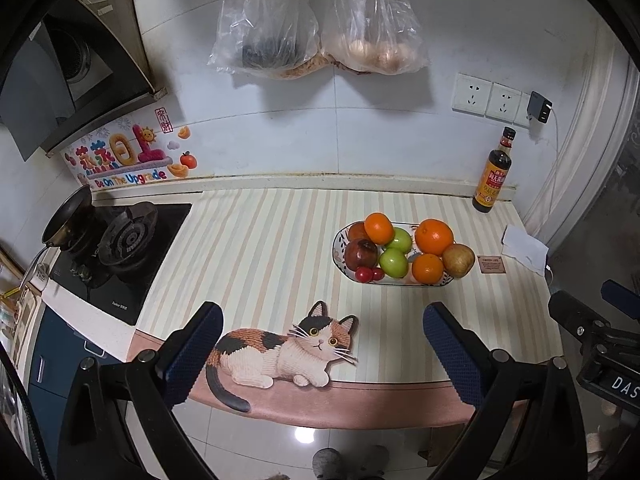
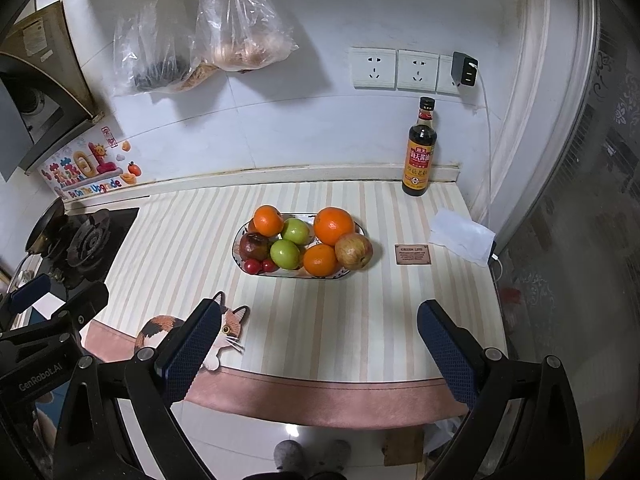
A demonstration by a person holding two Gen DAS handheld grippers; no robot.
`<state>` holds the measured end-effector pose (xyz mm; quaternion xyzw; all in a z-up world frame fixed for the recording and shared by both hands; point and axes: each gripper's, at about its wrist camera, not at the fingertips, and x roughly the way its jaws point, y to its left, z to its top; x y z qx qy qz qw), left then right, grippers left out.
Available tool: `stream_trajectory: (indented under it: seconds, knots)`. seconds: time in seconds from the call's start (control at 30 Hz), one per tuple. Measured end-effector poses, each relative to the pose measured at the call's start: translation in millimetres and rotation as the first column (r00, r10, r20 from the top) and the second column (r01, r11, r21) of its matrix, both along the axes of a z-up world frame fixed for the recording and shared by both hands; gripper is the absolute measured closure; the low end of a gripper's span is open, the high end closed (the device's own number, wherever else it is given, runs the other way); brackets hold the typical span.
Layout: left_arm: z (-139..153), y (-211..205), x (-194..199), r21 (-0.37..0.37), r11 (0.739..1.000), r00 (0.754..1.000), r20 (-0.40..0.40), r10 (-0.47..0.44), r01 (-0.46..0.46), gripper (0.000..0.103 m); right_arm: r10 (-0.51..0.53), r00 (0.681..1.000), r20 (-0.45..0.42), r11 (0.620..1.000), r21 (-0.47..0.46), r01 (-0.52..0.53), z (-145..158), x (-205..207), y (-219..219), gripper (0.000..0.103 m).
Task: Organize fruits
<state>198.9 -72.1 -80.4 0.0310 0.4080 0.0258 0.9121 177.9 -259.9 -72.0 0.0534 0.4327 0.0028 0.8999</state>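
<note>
An oval patterned plate (image 1: 339, 240) (image 2: 238, 240) on the striped mat holds three oranges (image 1: 433, 236) (image 2: 333, 220), two green apples (image 1: 393, 262) (image 2: 285, 254), a dark red apple (image 1: 361, 254) (image 2: 253, 246), a yellow-red apple (image 1: 458, 260) (image 2: 353, 251) at its right end and small red tomatoes (image 1: 364, 274) (image 2: 252, 266) at its front left. My left gripper (image 1: 322, 336) is open and empty, back from the plate over the mat's front edge. My right gripper (image 2: 318, 332) is also open and empty, in front of the plate.
A dark sauce bottle (image 1: 491, 172) (image 2: 419, 148) stands at the back right by the wall sockets (image 2: 394, 69). A folded white cloth (image 2: 462, 236) and a small brown card (image 2: 413, 254) lie right of the plate. A gas hob with a pan (image 1: 112, 240) is on the left. Plastic bags (image 1: 320, 20) hang on the wall.
</note>
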Motion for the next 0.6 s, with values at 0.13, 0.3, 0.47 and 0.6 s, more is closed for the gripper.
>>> stream_trajectory:
  seconds: [0.13, 0.3, 0.47, 0.6]
  knots:
    - [0.7, 0.4, -1.2, -0.003, 1.000, 1.000, -0.001, 0.000, 0.000, 0.000, 0.007, 1.000, -0.003, 1.000, -0.001, -0.007, 0.2, -0.8, 1.6, 0.002]
    - [2.5, 0.8, -4.8, -0.004, 1.000, 1.000, 0.000, 0.004, -0.004, 0.000, 0.014, 1.000, -0.009, 1.000, -0.002, -0.014, -0.4, -1.1, 3.4, 0.002]
    - [2.6, 1.3, -5.2, -0.003, 1.000, 1.000, 0.002, 0.005, -0.005, 0.000, 0.015, 1.000, -0.014, 1.000, -0.001, -0.015, -1.4, -0.8, 3.1, 0.002]
    - [3.5, 1.4, -7.2, -0.005, 1.000, 1.000, 0.007, 0.008, -0.008, 0.000, 0.016, 1.000, -0.014, 1.000, 0.000, -0.016, -1.5, -1.3, 3.4, 0.002]
